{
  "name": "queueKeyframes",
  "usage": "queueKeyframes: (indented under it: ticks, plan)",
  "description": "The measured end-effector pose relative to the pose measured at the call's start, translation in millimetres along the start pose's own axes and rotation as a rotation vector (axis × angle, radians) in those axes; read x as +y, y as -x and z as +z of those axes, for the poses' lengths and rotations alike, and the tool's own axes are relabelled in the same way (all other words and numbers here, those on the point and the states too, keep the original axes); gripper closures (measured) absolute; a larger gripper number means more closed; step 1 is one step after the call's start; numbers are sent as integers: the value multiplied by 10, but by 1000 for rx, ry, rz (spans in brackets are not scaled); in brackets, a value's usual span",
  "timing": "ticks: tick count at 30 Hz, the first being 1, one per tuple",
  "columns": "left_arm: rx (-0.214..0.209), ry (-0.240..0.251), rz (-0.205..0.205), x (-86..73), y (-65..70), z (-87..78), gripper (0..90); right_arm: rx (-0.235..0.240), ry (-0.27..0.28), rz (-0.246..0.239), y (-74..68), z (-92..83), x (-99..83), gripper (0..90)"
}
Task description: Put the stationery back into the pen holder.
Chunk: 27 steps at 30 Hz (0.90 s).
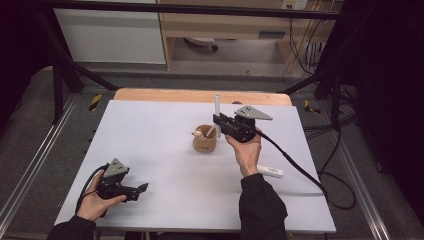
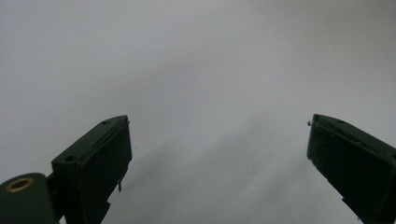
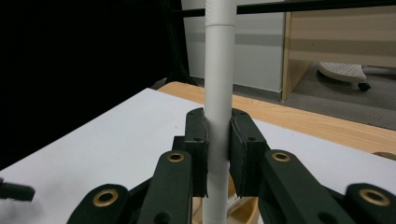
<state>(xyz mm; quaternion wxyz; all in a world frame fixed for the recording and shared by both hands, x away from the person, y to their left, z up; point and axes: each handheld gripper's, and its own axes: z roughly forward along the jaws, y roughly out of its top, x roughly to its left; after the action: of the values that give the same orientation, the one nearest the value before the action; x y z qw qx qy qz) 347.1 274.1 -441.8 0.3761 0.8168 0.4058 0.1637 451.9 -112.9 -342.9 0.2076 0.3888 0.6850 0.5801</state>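
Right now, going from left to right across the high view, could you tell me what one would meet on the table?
Left gripper → wooden cup → white pen, upright in the right gripper → white marker lying on the table.

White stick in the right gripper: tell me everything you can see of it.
The white stick is a slim, smooth, matt round rod, plastic by its look, with a faint seam ring near its top. It stands upright, clamped between the pads of the right gripper, whose jaws press on both sides. Its lower end points down at the small wooden cup on the white table; whether it touches the cup is unclear.
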Motion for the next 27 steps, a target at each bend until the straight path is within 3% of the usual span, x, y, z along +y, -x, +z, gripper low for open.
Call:
queueKeyframes:
  ticks: [16,27]
  plan:
    - [-4,5,-5,3,-6,3,65,6,-7,35,120,453,-200,789]
    - [-4,3,-2,6,-7,0,65,2,-54,30,132,610,-340,788]
